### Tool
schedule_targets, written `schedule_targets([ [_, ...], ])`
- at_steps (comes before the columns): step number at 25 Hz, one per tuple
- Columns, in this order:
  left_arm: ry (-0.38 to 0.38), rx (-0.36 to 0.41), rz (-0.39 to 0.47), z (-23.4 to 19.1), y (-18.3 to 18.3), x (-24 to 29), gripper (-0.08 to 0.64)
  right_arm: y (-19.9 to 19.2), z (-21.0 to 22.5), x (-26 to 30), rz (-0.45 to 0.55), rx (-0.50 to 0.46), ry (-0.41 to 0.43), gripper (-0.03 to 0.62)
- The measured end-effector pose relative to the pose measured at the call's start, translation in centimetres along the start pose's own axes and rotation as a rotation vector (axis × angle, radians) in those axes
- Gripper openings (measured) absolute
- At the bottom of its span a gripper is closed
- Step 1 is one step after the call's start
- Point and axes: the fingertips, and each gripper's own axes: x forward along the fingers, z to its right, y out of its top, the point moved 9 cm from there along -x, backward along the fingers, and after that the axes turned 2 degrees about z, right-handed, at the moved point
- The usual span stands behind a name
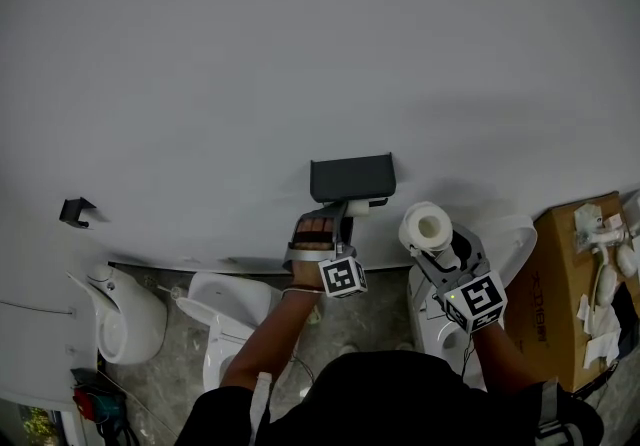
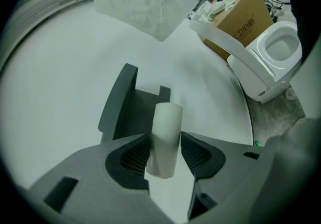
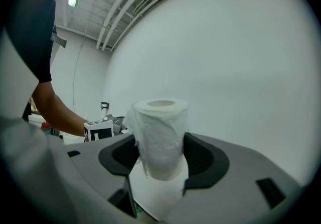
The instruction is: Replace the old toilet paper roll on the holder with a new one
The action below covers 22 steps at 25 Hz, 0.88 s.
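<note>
**Old tube pinched at the holder, new roll waiting at four o'clock**

Right under my nose, my left gripper point(image 2: 165, 151) has its jaws closed onto the old tube point(image 2: 166, 130). The bare cardboard core sits between the pads, and both pads touch its sides. In the left gripper view its long axis runs from six to twelve o'clock and leans a little toward one. The jaws squeeze across its width, low on its length, and most of it stands clear above them. The tube's far end overlaps the dark holder point(image 2: 123, 105), which lies at about eleven o'clock from the jaws, fixed to the pale wall point(image 1: 300, 54). I cannot tell whether the tube is seated on the holder or already free of it.

My right gripper point(image 3: 161, 153) has its jaws set wide round the new roll point(image 3: 160, 130) and grips its wrapped sides. The roll stands upright in the right gripper view, with its core hole turned to twelve o'clock.

From my head, the left gripper sits at six o'clock of the holder, just below it. The new roll hangs at about four o'clock of the holder, near it but apart from it. I judge the left hand has to carry the tube clear first. The right hand has the shorter path in, but the roll's axis would need turning to lie along the wall before it fits.
</note>
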Motion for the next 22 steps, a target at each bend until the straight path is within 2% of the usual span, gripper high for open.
schedule_targets([
  [1,0.004,0.002,0.001,0.0,0.1,0.1,0.19,0.0,0.0,0.2,-0.002,0.0,0.006,0.261],
  [6,0.019,-0.012,0.009,-0.1,0.1,0.3,0.178,0.0,0.2,0.8,-0.001,-0.009,0.033,0.261],
  [11,0.038,0.016,0.006,-0.1,0.4,0.2,0.173,-0.6,0.4,0.8,-0.008,0.001,0.048,0.261],
  [22,0.06,0.056,0.057,0.0,3.8,0.3,0.173,-0.7,1.4,-0.5,0.01,0.005,0.015,0.261],
])
